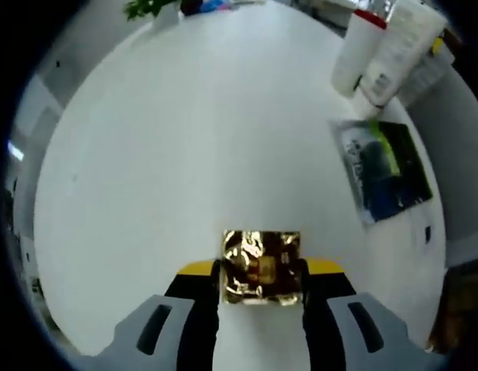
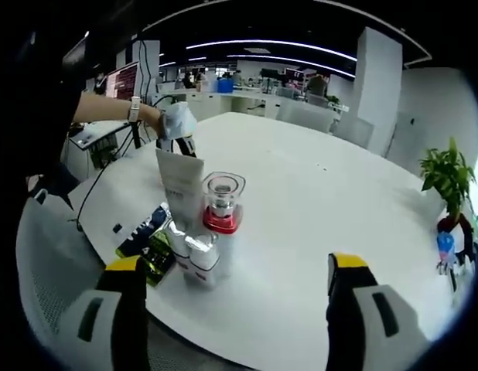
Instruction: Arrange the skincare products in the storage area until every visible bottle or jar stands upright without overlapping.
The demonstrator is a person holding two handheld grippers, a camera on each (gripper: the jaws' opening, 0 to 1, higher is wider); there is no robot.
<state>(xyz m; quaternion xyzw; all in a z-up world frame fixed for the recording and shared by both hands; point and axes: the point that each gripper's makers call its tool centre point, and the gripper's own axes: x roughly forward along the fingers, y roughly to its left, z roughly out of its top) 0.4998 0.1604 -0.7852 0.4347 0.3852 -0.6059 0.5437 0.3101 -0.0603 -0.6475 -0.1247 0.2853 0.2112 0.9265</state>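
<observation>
My left gripper (image 1: 261, 282) is shut on a crinkled gold foil packet (image 1: 261, 267), held just over the white table (image 1: 185, 154). In the left gripper view, a white bottle with a red collar (image 1: 361, 48) and a tall white tube (image 1: 401, 42) stand at the far right, with a dark green packet (image 1: 386, 170) lying flat nearer. In the right gripper view the same group is at centre left: the clear-capped bottle (image 2: 222, 212), the white tube (image 2: 179, 185), a small silver-ended tube (image 2: 196, 251) and the flat dark packet (image 2: 150, 241). My right gripper (image 2: 239, 290) is open, short of them.
A gloved hand (image 2: 175, 122) holds the left gripper behind the white tube. A potted plant (image 2: 448, 178) and a blue item (image 2: 445, 243) sit at the table's right edge. The table's rim (image 2: 223, 352) runs close below my right jaws. Office desks lie beyond.
</observation>
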